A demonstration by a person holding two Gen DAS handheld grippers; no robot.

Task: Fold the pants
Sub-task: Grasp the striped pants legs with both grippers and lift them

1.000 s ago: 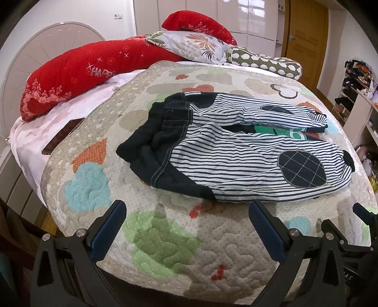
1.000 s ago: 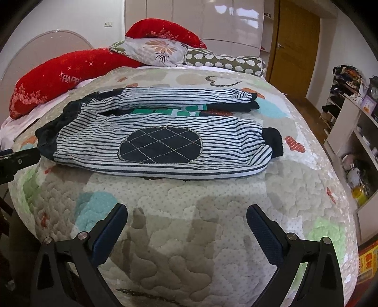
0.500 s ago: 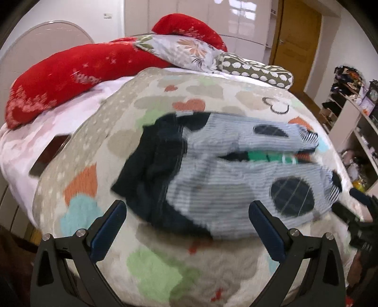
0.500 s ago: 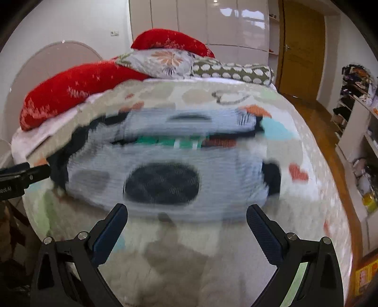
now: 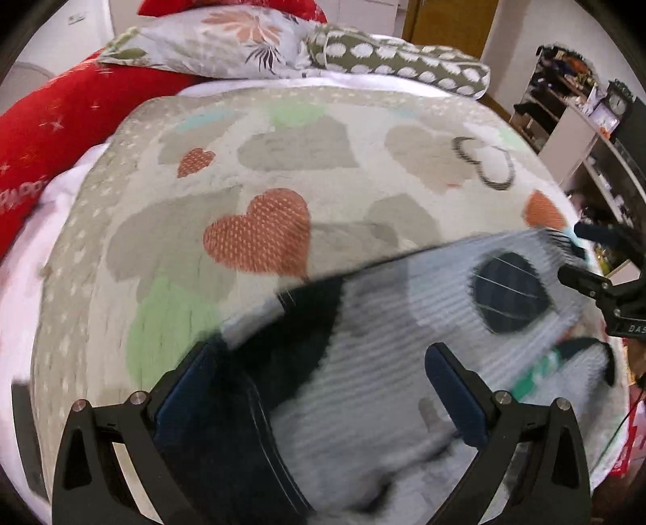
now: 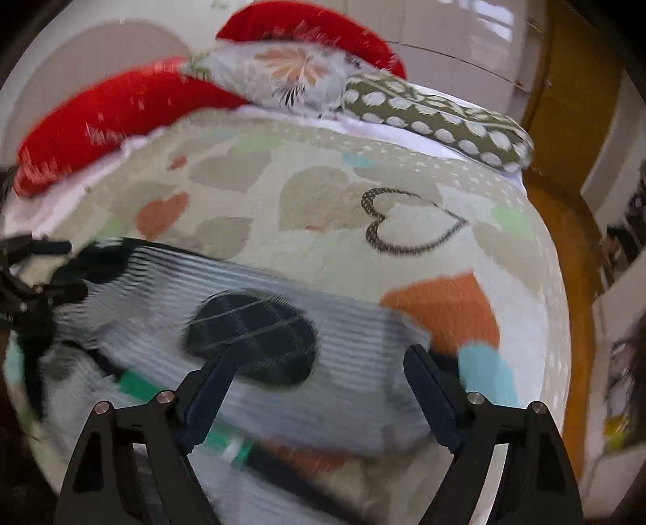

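Striped pants (image 5: pixel 403 323) lie spread on the quilted heart-print bedspread (image 5: pixel 282 161), at the near end of the bed, blurred in both views. Dark waistband end (image 5: pixel 290 323) to the left, leg ends to the right. A dark oval knee patch (image 5: pixel 508 295) sits on the far leg; a green-and-white print (image 6: pixel 137 383) shows between the two legs.

Left claw (image 5: pixel 319 387): jaws wide apart, hovering over the waistband end, dark fabric below and between the blue pads (image 5: pixel 452 387). Pads not seen pressing on cloth. Whether any tip touches the fabric cannot be told through the blur.

Right claw (image 6: pixel 315 391): jaws spread wide but have just been closing in somewhat. Striped cloth of the far leg and the knee patch (image 6: pixel 250 335) lie between them. No pinch on the cloth is visible.

Each claw shows at the edge of the other's view: the right one at the far right of the left view (image 5: pixel 605 282), the left one at the left edge of the right view (image 6: pixel 28 290).

Head of bed, far side: long red bolster (image 5: pixel 60 121) on the left, floral pillow (image 5: pixel 226 36) in the middle, olive pillow with white spots (image 5: pixel 403 64) to the right. A second red cushion (image 6: pixel 307 36) lies behind the floral one. Wooden door (image 6: pixel 573 101) far right; shelving (image 5: pixel 585 121) with clutter along the right wall.
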